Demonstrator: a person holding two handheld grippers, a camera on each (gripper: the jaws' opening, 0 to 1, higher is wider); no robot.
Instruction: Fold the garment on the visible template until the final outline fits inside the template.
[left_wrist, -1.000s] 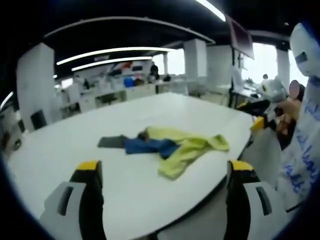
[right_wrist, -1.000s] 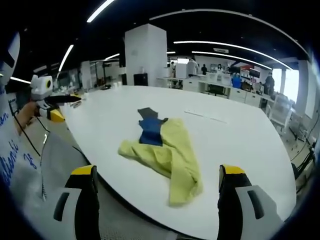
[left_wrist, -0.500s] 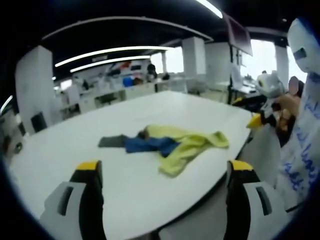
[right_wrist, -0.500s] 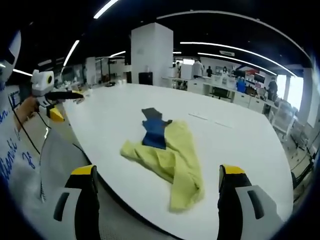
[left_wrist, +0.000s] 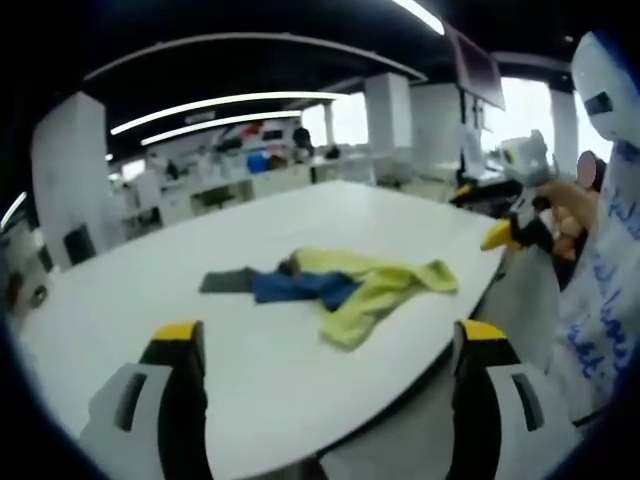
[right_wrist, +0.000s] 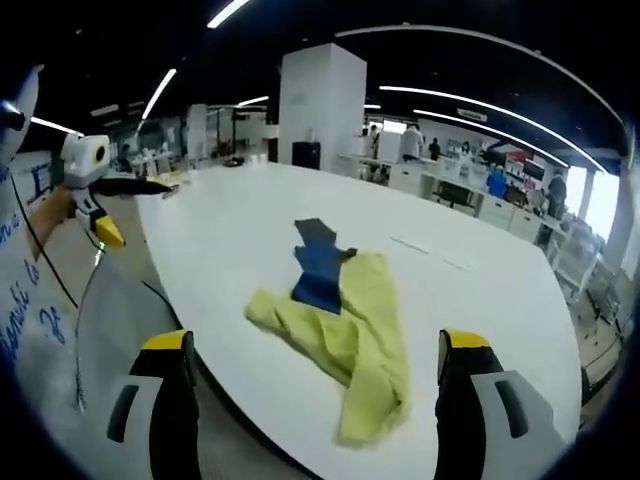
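Note:
A crumpled yellow garment (left_wrist: 378, 290) lies on the white table (left_wrist: 150, 300), with a blue part (left_wrist: 298, 288) at one end. A dark grey flat piece (left_wrist: 227, 282) sticks out beyond the blue. In the right gripper view the yellow garment (right_wrist: 365, 335), the blue part (right_wrist: 322, 275) and the dark grey piece (right_wrist: 317, 231) lie in line. My left gripper (left_wrist: 330, 332) is open, short of the table edge and apart from the cloth. My right gripper (right_wrist: 316, 342) is open too, well back from the garment. Each gripper shows in the other's view, the right gripper (left_wrist: 518, 205) and the left gripper (right_wrist: 100, 195), both hand-held beside the table.
The table edge (right_wrist: 215, 375) curves close in front of both grippers. A white sleeve with blue writing (left_wrist: 605, 270) fills the right side of the left gripper view. Office desks, white columns (right_wrist: 318, 105) and distant people stand behind the table.
Both cameras have drifted slightly. In the left gripper view the right gripper has risen and shifted a little left. The garment lies as before.

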